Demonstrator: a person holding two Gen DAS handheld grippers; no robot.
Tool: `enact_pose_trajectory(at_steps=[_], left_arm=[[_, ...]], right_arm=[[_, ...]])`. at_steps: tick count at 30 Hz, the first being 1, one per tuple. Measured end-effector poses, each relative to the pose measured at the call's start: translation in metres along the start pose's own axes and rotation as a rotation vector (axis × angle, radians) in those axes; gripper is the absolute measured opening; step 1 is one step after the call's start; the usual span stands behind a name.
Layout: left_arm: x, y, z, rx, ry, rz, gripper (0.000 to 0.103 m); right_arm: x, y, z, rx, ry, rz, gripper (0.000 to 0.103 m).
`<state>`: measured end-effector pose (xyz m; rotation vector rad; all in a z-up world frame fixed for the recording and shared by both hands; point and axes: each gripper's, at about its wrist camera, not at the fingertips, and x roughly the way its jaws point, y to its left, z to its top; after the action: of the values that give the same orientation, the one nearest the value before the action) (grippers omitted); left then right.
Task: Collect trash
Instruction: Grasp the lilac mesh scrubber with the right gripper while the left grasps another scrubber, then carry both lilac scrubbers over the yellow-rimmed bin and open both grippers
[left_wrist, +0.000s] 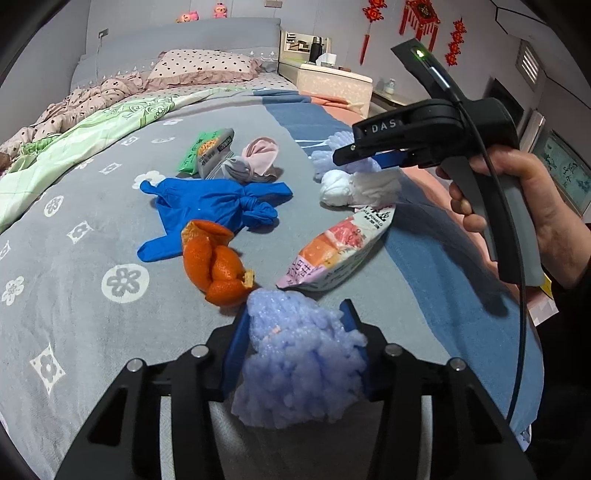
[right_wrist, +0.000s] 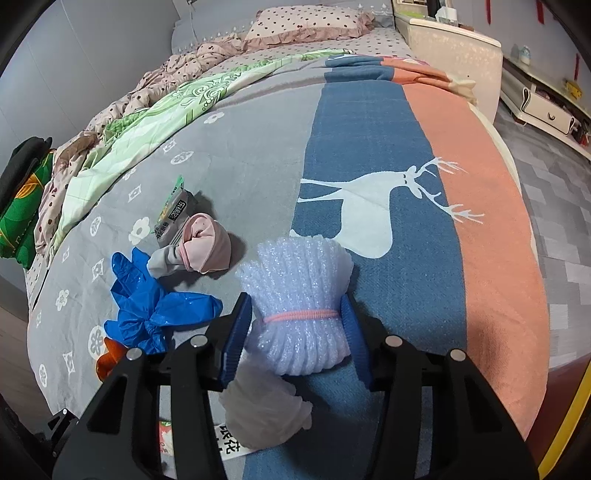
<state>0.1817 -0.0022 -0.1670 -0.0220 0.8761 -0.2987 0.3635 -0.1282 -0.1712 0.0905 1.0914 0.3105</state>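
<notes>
We note two foam pieces on the bed (right_wrist: 258, 155), each in a grip. The left hand-held gripper (left_wrist: 295, 332) is clamped on a crumpled foam wad (left_wrist: 303, 354) at the near edge of the grey blanket. The right hand-held gripper (right_wrist: 295, 332) pinches a foam net (right_wrist: 295, 295) at its pink band, over the blue stripe. Between them lie an orange peel (left_wrist: 218, 262), a blue glove (left_wrist: 210, 206) and a snack bag (left_wrist: 336, 254). Farther back we log a sock ball (left_wrist: 255, 160) and a green packet (left_wrist: 203, 149). A white bundle (left_wrist: 351, 190) sits just beside the net.
</notes>
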Motion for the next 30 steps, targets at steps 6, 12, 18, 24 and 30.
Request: enact_pose_trajectory(at_steps=[6, 12, 18, 24, 30], left_arm=[[-0.006, -0.002, 0.000, 0.004, -0.007, -0.007, 0.042], [-0.021, -0.005, 0.003, 0.000, -0.031, -0.016, 0.041], [-0.040, -0.012, 0.010, 0.018, -0.068, -0.002, 0.041], [-0.067, -0.025, 0.026, 0.052, -0.133, 0.011, 0.041], [-0.094, -0.040, 0.043, 0.067, -0.206, -0.003, 0.041]], right_arm=[[-0.010, 0.001, -0.004, -0.015, -0.031, -0.008, 0.043], [-0.042, 0.001, -0.006, -0.011, -0.093, 0.023, 0.043], [-0.083, -0.005, -0.013, 0.023, -0.139, 0.086, 0.043], [-0.123, -0.007, -0.027, 0.048, -0.162, 0.103, 0.043], [-0.178, -0.021, -0.044, 0.069, -0.208, 0.104, 0.043]])
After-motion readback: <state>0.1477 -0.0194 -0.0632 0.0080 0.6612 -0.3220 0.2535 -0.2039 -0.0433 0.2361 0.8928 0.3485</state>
